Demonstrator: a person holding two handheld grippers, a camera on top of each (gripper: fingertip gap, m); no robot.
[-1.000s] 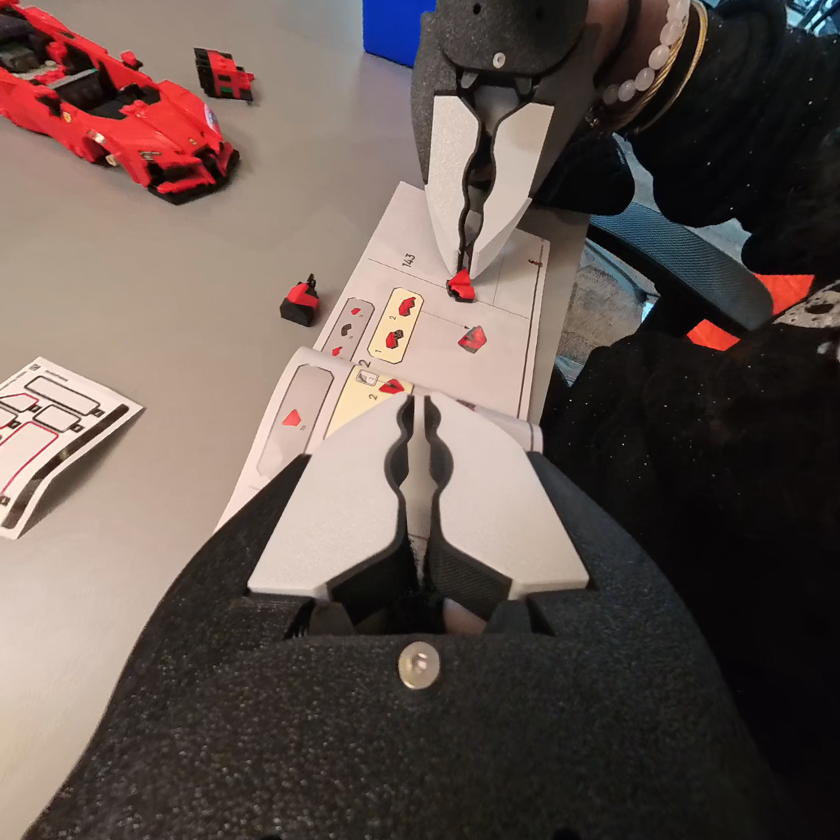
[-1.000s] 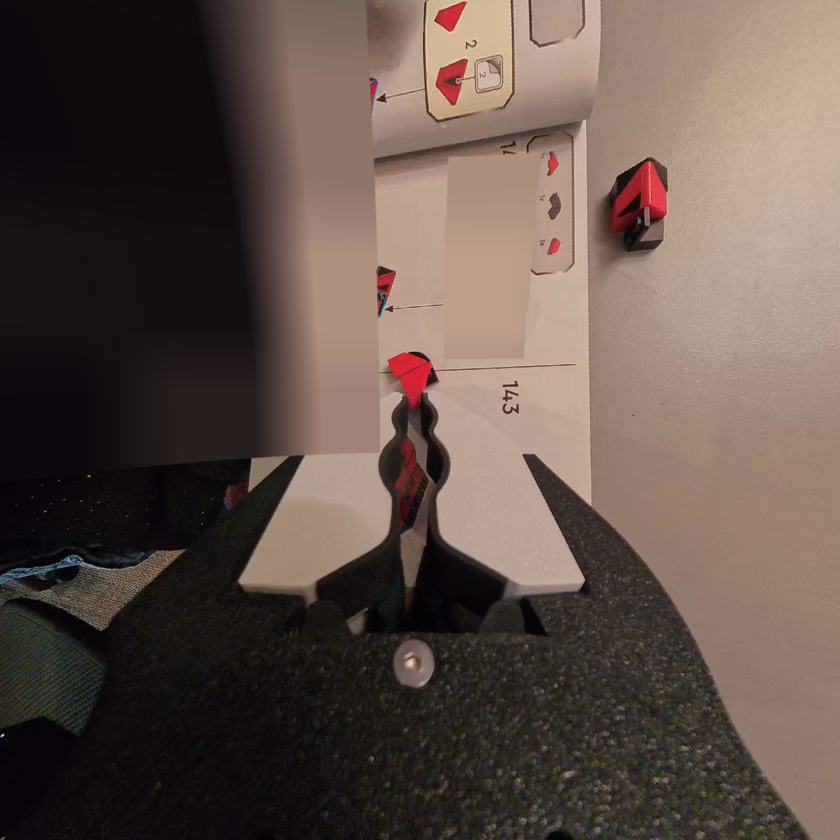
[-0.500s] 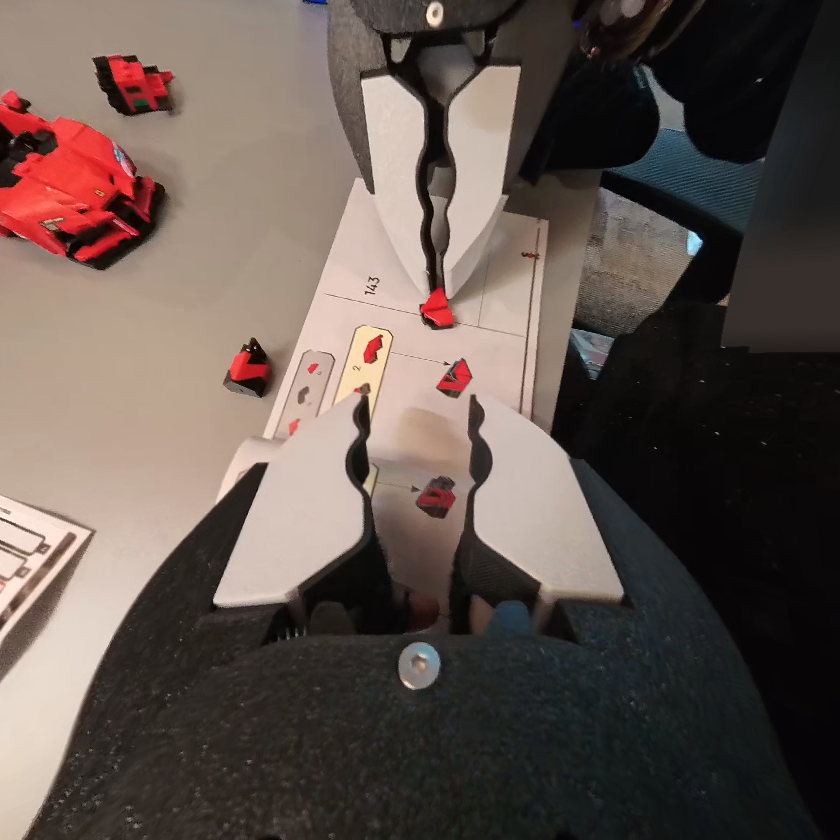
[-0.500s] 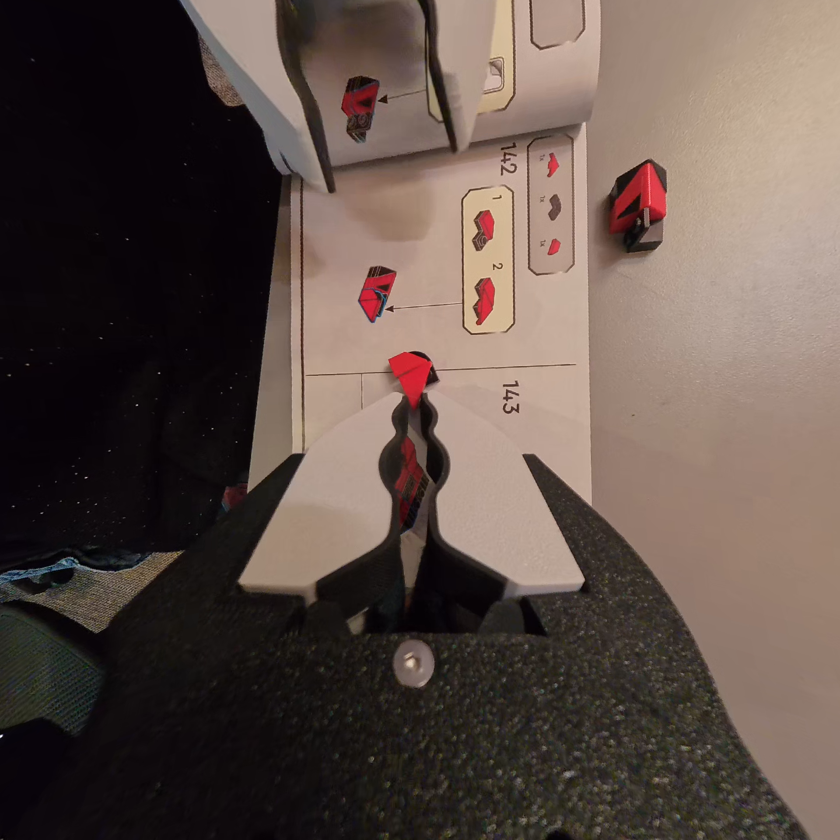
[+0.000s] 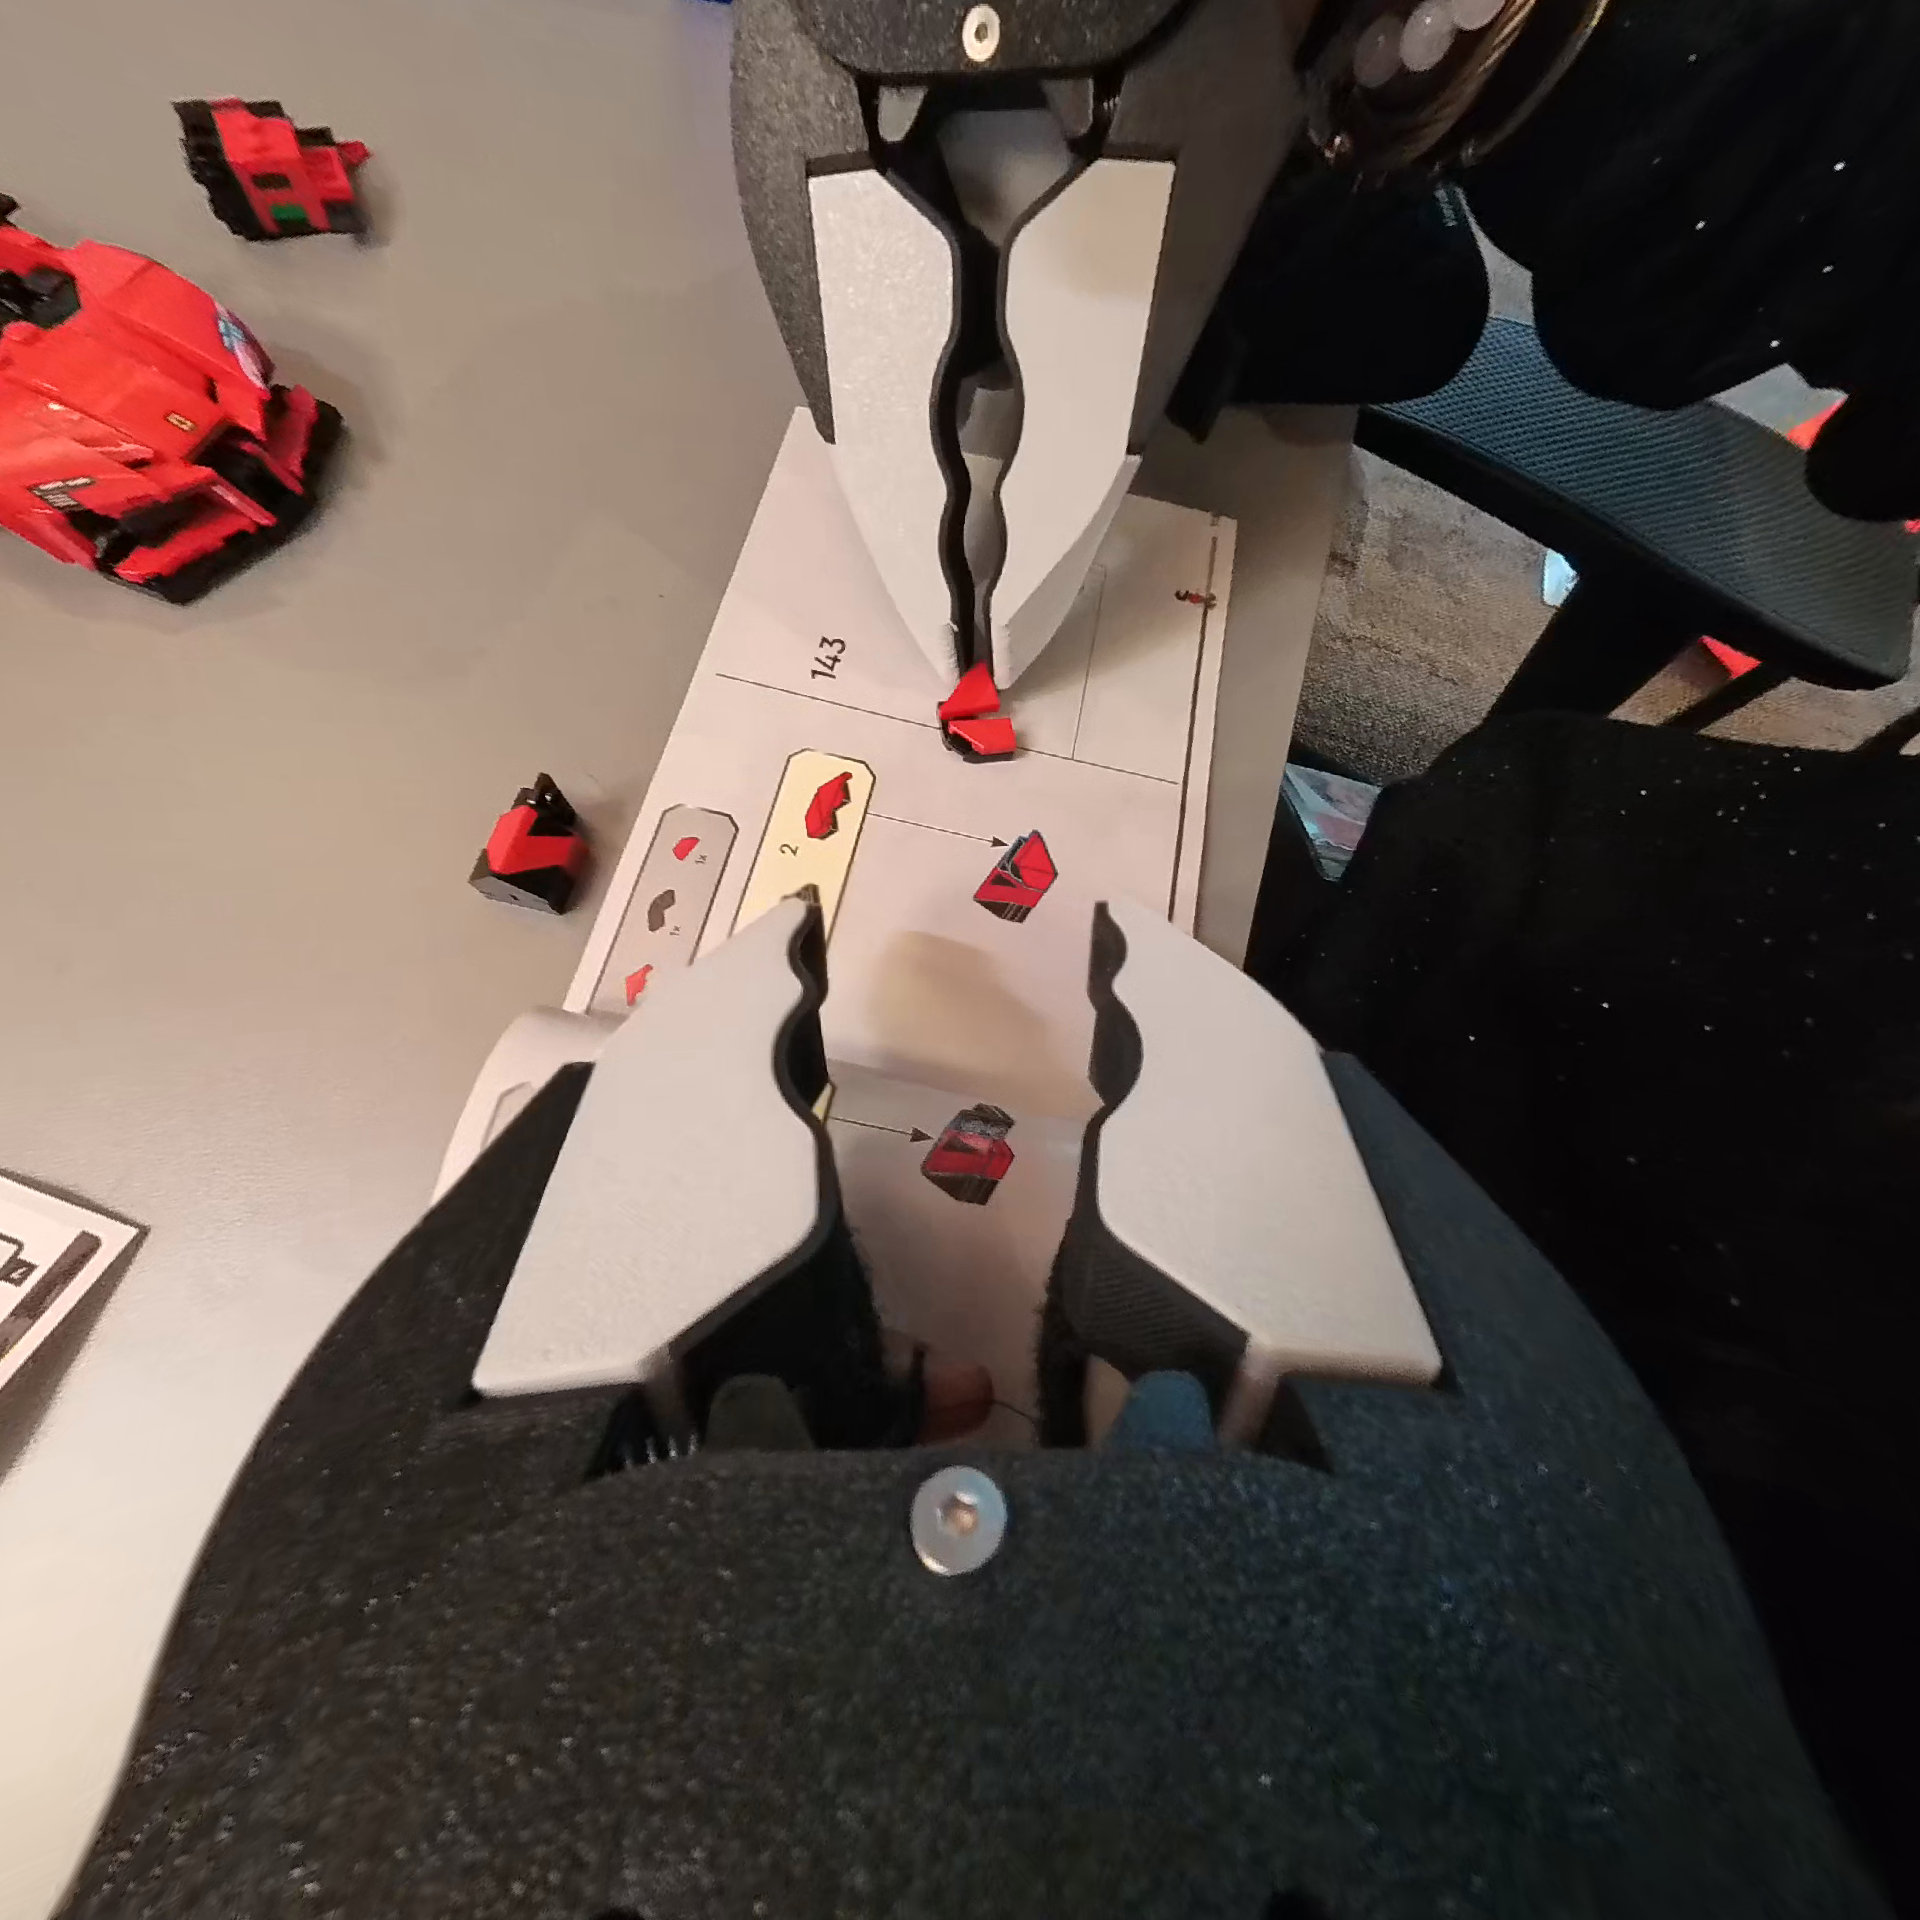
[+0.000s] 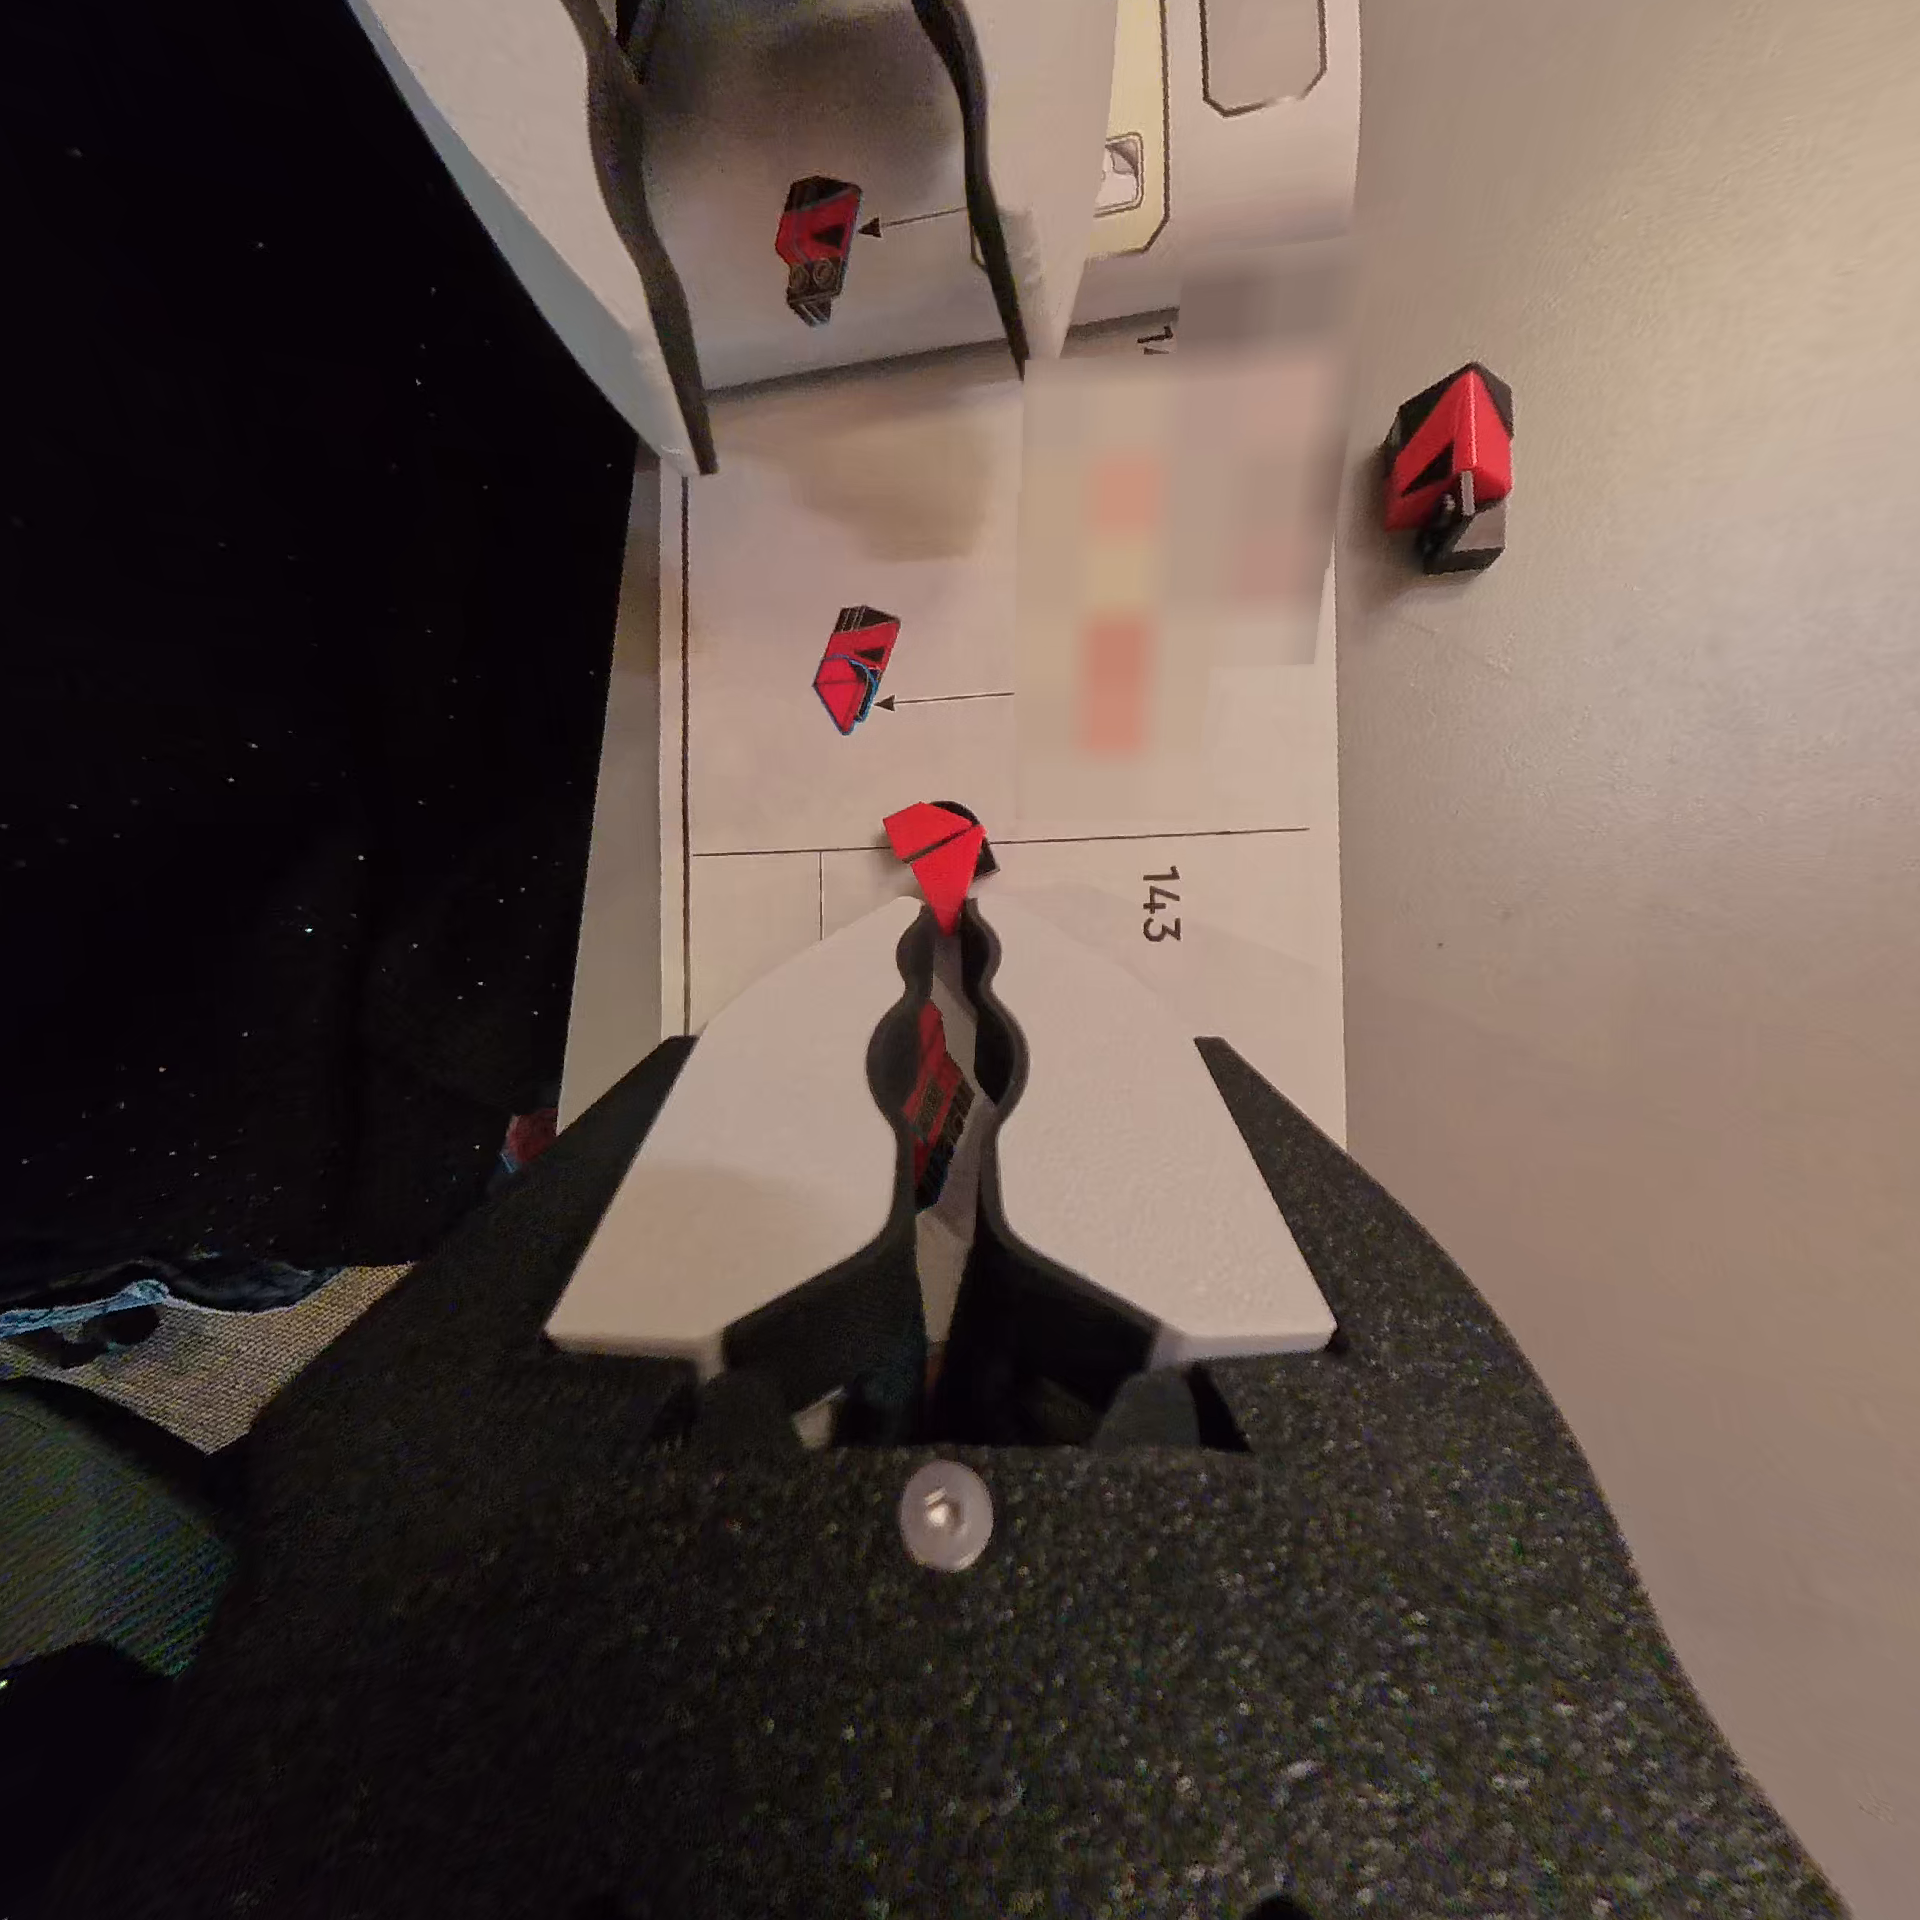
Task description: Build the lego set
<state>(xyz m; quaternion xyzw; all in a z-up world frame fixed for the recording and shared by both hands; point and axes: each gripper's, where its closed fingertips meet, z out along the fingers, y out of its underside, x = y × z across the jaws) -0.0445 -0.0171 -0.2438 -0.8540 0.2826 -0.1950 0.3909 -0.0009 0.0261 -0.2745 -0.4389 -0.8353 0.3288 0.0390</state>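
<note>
My right hand-held gripper pinches small red piece, pressing it on instruction booklet. Left hand-held gripper spread wide, empty, hovering over booklet. Black-red subassembly waits on surface, 9 o'clock of piece. Step: seating small part. Next, likely left steadies it.

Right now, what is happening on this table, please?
A person is building a red Lego car with a handheld gripper in each hand. The right gripper is shut on a small red wedge piece, holding it down on the open instruction booklet. The left gripper hangs open above the booklet, empty. A small red and black sub-assembly lies on the table beside the booklet. The mostly built red car stands farther off.
</note>
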